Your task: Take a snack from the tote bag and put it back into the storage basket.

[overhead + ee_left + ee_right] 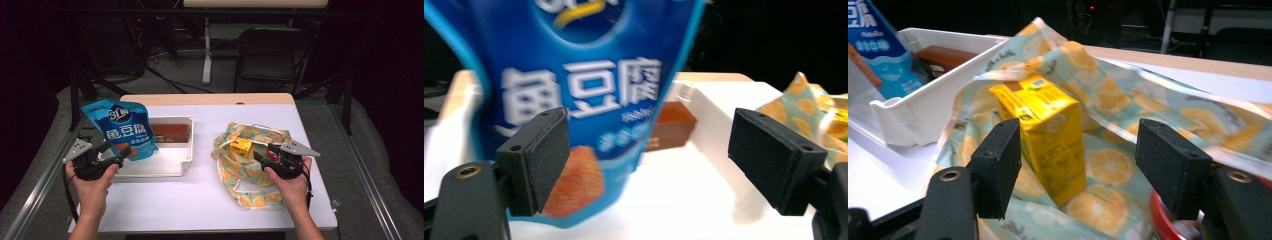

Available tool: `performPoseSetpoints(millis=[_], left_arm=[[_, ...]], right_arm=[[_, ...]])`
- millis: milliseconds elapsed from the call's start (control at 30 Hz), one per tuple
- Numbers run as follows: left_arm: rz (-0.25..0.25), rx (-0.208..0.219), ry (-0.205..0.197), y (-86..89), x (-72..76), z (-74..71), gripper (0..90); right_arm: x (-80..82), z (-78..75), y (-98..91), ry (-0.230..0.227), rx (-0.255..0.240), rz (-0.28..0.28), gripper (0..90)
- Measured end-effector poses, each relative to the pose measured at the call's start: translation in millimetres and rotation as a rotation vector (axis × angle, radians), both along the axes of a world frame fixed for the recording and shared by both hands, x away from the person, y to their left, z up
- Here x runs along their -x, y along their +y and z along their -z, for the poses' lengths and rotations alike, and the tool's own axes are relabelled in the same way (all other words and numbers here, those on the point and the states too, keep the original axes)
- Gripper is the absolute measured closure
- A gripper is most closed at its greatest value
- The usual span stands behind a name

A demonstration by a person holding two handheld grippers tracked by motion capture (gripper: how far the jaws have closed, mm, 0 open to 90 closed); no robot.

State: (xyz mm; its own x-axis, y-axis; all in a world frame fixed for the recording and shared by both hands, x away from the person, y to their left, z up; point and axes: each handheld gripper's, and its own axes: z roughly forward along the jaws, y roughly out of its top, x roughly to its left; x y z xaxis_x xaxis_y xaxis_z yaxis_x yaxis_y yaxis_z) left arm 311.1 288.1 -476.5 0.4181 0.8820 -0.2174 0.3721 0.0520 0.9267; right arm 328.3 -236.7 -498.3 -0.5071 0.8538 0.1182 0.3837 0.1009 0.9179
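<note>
Both black grippers, left (114, 148) and right (263, 151), carry grey triangular plates, trailing black cables, brass-ringed screws and textured rectangular pads.

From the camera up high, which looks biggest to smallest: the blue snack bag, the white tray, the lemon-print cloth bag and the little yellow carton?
1. White tray and lemon-print cloth bag: look about alike, so I won't rank them.
2. Blue snack bag, though it stands up, nearer the camera.
3. Yellow carton, clearly smallest.

A blue plastic snack pouch (121, 129) bears white lettering; a yellow carton (1045, 131) sits on teal, orange-slice-patterned cloth bag (250, 167).
</note>
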Motion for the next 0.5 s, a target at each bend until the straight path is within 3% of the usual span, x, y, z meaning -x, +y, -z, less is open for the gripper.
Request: performPoseSetpoints(millis=[333, 500], left_arm=[[0.075, 0.008, -0.005, -32.9, -4.9, -2.6, 17.5], [0.110, -0.012, -0.012, -42.6, -2.9, -1.0, 17.7]], right_arm=[[-20.3, -5.5, 15.1, 0.011, -0.010, -0.064, 33.8], [-30.6, -3.6, 21.3, 0.027, 0.008, -0.098, 33.3]])
